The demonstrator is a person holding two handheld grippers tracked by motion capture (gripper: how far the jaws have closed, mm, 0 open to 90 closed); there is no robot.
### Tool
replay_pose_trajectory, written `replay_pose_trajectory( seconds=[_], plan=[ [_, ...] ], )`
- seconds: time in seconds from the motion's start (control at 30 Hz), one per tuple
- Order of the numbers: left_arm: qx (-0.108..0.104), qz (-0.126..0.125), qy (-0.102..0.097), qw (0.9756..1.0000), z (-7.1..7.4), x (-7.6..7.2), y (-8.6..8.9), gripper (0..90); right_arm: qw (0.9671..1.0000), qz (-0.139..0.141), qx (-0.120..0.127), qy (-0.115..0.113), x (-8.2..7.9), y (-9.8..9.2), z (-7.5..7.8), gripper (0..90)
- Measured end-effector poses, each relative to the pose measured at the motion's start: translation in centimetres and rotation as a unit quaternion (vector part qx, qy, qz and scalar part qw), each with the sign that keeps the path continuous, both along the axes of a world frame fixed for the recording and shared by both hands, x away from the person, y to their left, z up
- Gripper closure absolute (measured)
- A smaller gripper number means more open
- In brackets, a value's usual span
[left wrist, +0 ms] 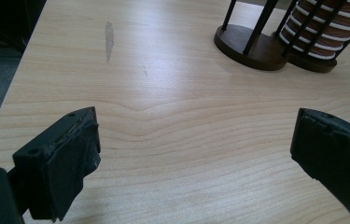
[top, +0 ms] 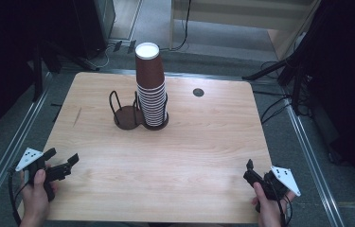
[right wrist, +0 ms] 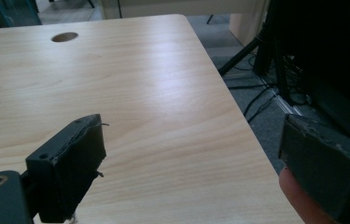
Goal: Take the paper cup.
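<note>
Bare table [top: 189, 156] lies open ahead of both grippers; the cup stack [top: 150, 90] in its wire holder [top: 127, 115] blocks mid-table.

left gripper [top: 63, 159]: jaws wide apart, hand-held low | right gripper [top: 249, 170]: jaws wide apart, hand-held low

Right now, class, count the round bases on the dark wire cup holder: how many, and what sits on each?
2. The left base stands bare; the right base, joined beside it, holds the tall stack of brown paper cups.
</note>
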State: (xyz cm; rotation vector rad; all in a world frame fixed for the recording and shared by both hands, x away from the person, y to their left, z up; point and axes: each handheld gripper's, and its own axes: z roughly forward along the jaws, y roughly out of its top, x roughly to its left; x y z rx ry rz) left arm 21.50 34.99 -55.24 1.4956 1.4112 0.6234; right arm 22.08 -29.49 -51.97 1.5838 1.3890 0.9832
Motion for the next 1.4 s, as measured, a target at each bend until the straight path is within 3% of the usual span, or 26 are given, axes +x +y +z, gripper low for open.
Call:
replay_pose_trajectory(
  seconds=[0.23,0.5,0.87,1.4],
  plan=[
    [-0.001,-0.005,-0.002,1.0000,0.0,-0.2,0.1,2.2,0.9994,0.030,-0.001,-0.016,-0.3,1.6,1.8,7.3],
    [0.001,-0.001,-0.005,1.0000,0.0,-0.2,0.0,2.1,0.9959,0.079,0.013,-0.041,0.0,3.6,4.3,7.3],
    [-0.006,0.006,-0.010,0.9999,0.0,-0.2,0.2,2.2,0.9901,0.120,0.009,-0.072,1.9,7.4,7.2,7.4],
    [-0.004,0.001,-0.013,0.9999,0.0,-0.1,0.2,2.2,0.9821,0.168,0.005,-0.085,4.7,13.0,9.3,7.4]
  ],
)
